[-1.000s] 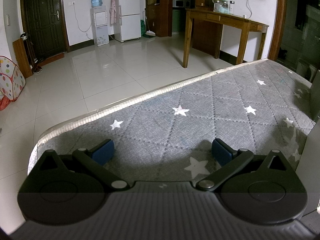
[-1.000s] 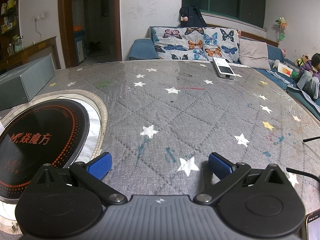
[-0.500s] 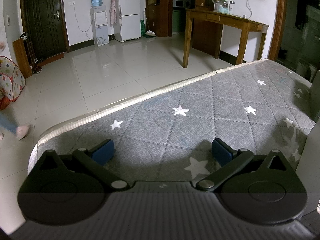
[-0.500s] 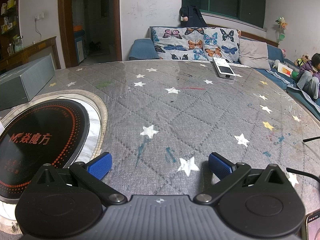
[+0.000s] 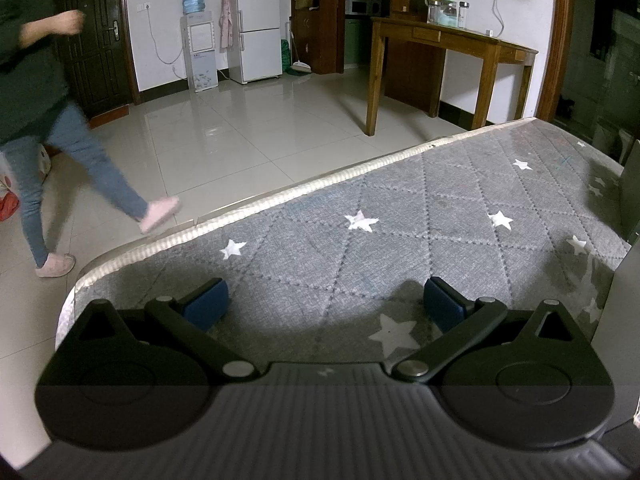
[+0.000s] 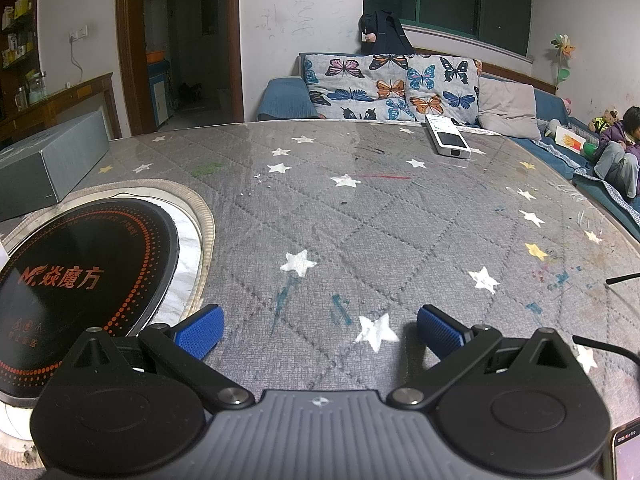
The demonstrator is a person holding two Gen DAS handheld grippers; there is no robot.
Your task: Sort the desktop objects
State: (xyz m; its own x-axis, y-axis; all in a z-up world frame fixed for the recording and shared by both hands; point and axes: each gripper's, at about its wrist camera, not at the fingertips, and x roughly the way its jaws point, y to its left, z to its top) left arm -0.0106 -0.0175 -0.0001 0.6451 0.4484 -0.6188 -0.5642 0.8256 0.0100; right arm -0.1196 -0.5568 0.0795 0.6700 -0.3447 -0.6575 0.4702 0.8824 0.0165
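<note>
My left gripper (image 5: 326, 300) stands open over the grey star-patterned table cover (image 5: 440, 216), with nothing between its blue pads. My right gripper (image 6: 318, 330) is also open and empty, low over the same cover (image 6: 360, 216). Far across the table in the right wrist view lies a white remote-like device (image 6: 447, 141). A grey-green long box (image 6: 48, 160) sits at the far left, and its grey side (image 5: 628, 280) shows at the right edge of the left wrist view. A phone corner (image 6: 626, 454) peeks in at the bottom right.
A round black induction cooktop (image 6: 76, 280) is set into the table at the left. Black cables (image 6: 608, 350) lie at the right edge. A person (image 5: 44, 120) walks on the tiled floor beyond the table edge (image 5: 280, 196); another person (image 6: 620, 148) sits on the sofa.
A person has walked into the left wrist view from the left across the floor. Both grippers and the table objects have stayed where they were.
</note>
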